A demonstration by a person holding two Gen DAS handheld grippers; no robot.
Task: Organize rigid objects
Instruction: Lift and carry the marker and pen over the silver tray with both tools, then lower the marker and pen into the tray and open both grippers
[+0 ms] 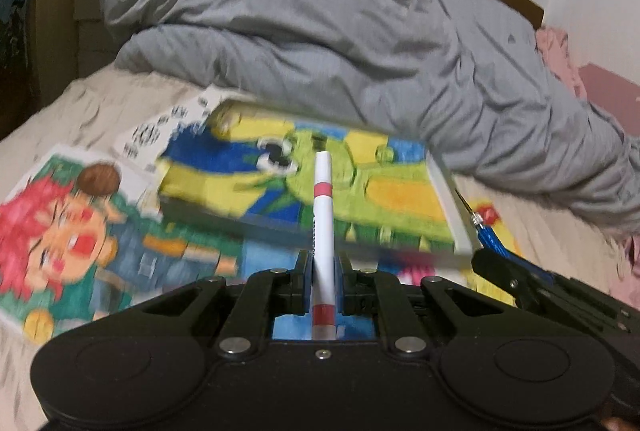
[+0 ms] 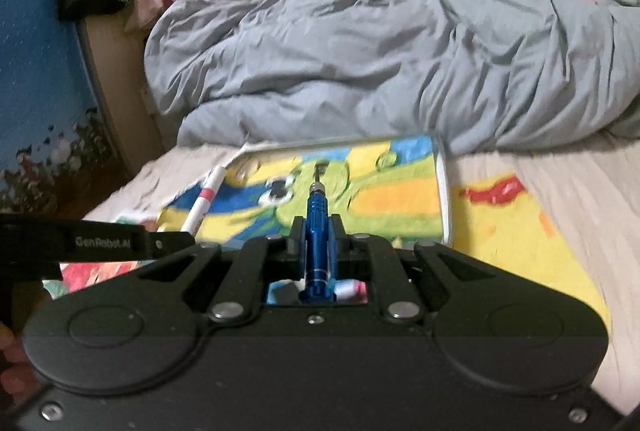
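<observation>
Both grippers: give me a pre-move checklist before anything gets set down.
1. Left gripper shut on the pen: ok.
2. Right gripper shut on the screwdriver: ok.
3. Pen straight between the fingers: not ok, it leans slightly.
4. Grippers apart from each other: ok, side by side with a gap, though close.
5. Screwdriver tip off the box: cannot tell, it shows in front of the lid.
6. Landing spot: cannot tell; the box and a picture sheet lie on the bed ahead.
</observation>
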